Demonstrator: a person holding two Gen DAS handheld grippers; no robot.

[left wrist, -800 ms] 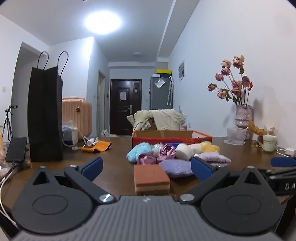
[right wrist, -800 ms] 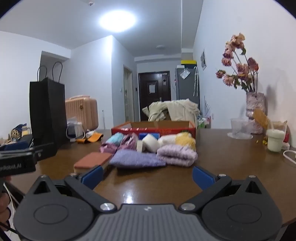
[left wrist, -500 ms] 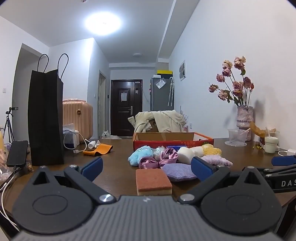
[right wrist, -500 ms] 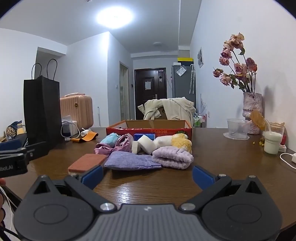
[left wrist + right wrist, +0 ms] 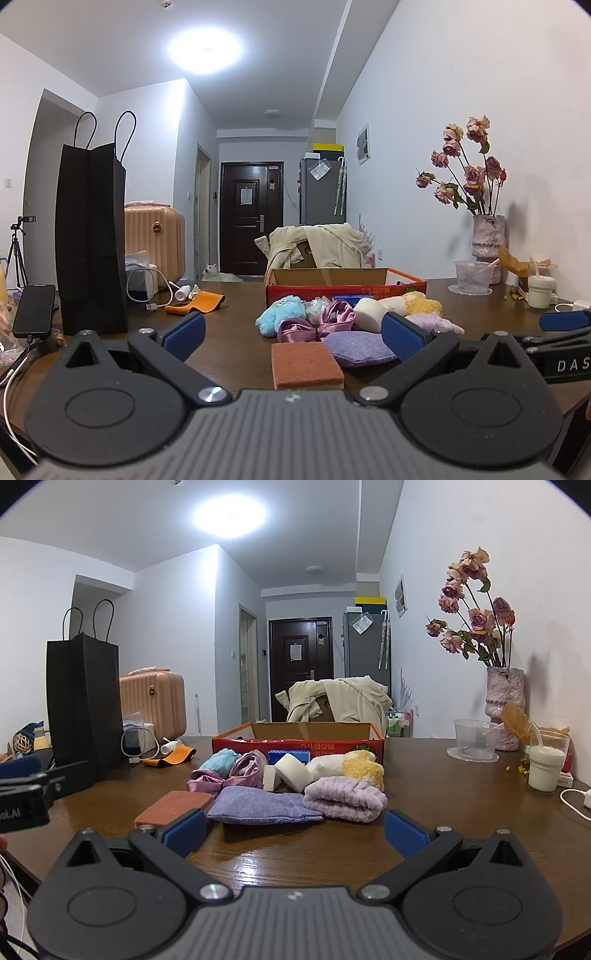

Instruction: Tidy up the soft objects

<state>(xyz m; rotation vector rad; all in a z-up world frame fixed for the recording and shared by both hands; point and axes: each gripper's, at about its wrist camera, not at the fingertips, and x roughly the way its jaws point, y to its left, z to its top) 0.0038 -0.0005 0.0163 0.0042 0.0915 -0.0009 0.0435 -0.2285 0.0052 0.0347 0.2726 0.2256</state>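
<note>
While both tongs, left & right, stand wide w/ nothing held, the soft things lie piled on the table in front of the red box. Best start w/ the near sponge: come in low, pinch its sides, lift clear.

1 red box, 1 orange sponge, 2 purple cloths, perhaps 2 white sponges.

Bright ceiling lamp blown out, glare on table, fisheye bends edges, pics sharp.
</note>
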